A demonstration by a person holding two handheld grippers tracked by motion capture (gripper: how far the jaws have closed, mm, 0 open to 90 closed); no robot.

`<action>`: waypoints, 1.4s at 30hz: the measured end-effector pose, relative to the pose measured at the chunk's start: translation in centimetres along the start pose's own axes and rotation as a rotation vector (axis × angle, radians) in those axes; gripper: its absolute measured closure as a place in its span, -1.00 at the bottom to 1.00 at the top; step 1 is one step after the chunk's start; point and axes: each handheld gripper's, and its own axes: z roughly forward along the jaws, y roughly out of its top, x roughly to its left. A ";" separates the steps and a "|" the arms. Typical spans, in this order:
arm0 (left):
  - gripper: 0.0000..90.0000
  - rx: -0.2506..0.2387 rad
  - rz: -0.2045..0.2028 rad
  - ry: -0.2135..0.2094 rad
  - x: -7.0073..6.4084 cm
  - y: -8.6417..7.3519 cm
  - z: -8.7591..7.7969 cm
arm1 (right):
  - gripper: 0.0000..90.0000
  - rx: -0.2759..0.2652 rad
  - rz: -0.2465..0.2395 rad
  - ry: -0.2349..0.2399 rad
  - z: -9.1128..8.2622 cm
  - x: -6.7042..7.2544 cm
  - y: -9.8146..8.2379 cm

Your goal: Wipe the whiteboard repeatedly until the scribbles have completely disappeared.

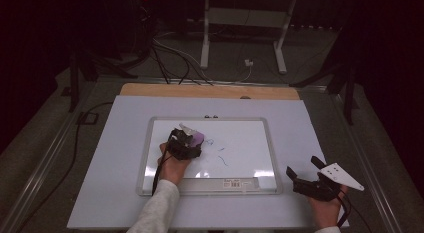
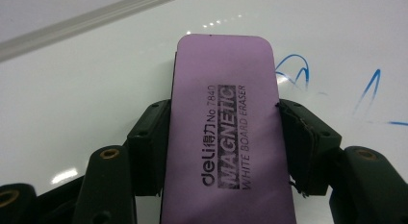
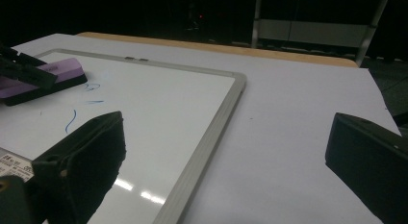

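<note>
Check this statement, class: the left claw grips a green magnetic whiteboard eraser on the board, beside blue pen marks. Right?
Not quite: the eraser is purple, as the left gripper view shows. The left claw does grip it on the whiteboard, beside blue pen marks.

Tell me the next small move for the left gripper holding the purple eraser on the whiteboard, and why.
Probably slide the eraser sideways over the blue marks beside it. The left gripper is shut on the eraser, which sits on the whiteboard, and those strokes remain unwiped. The right gripper is open off the board.
</note>
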 end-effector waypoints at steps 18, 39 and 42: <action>-0.07 -0.013 0.071 -0.042 -2.8 -0.3 -0.3 | -0.98 -0.004 0.003 -0.002 -0.1 0.0 0.0; -0.07 0.011 0.128 -0.059 -3.7 1.9 1.3 | -0.98 0.000 -0.001 0.001 0.0 0.0 0.0; -0.07 0.013 0.085 -0.031 -2.8 2.1 1.6 | -0.98 -0.001 -0.001 0.001 0.0 0.0 0.0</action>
